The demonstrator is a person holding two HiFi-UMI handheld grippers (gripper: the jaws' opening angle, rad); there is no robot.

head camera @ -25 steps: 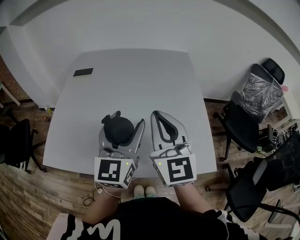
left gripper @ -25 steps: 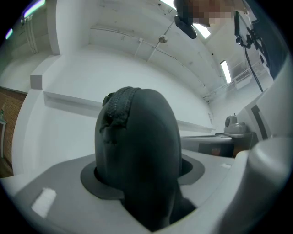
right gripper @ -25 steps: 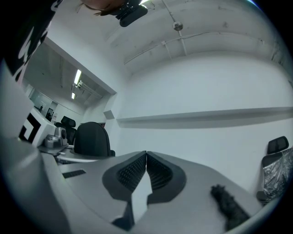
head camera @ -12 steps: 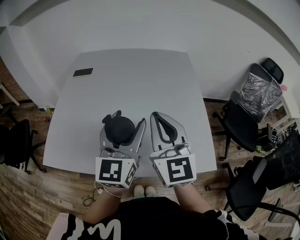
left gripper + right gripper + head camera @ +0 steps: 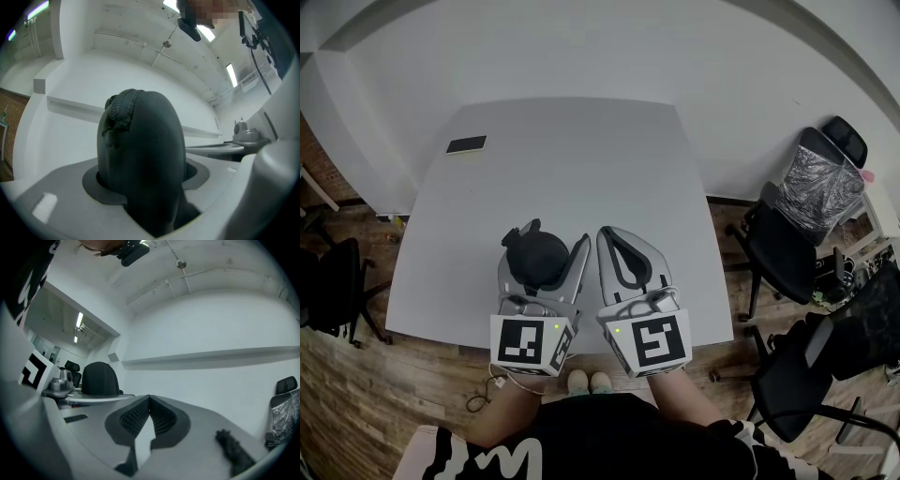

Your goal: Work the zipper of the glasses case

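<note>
Left gripper [image 5: 546, 244] is gripping the glasses case [image 5: 538, 262]. Its jaws are standing wide around the dark rounded shell and pressing on both flanks, and it is holding the case over the near part of the white table [image 5: 581, 159]. Right gripper [image 5: 615, 232] is hovering just beside it at 3 o'clock, jaws meeting tip to tip with nothing between them.

In the left gripper view a ridged strip, probably the zipper [image 5: 121, 105], is running over the crown of the case at about 11 o'clock. I cannot pick out the pull tab with certainty.

As I judge it, the step in hand is getting the free gripper onto that pull. Doing it well means:
- parting the right jaws only a little, since the tab is likely small and thin;
- coming in from 3 o'clock towards the crown rather than from below, where the left jaws are covering the shell;
- pinching the tab near its root and dragging along the curve of the track, not straight away from it.

The smooth shell is looking likely to twist in the clamp, so the holding jaws should be squeezing firmly against the pull.
</note>
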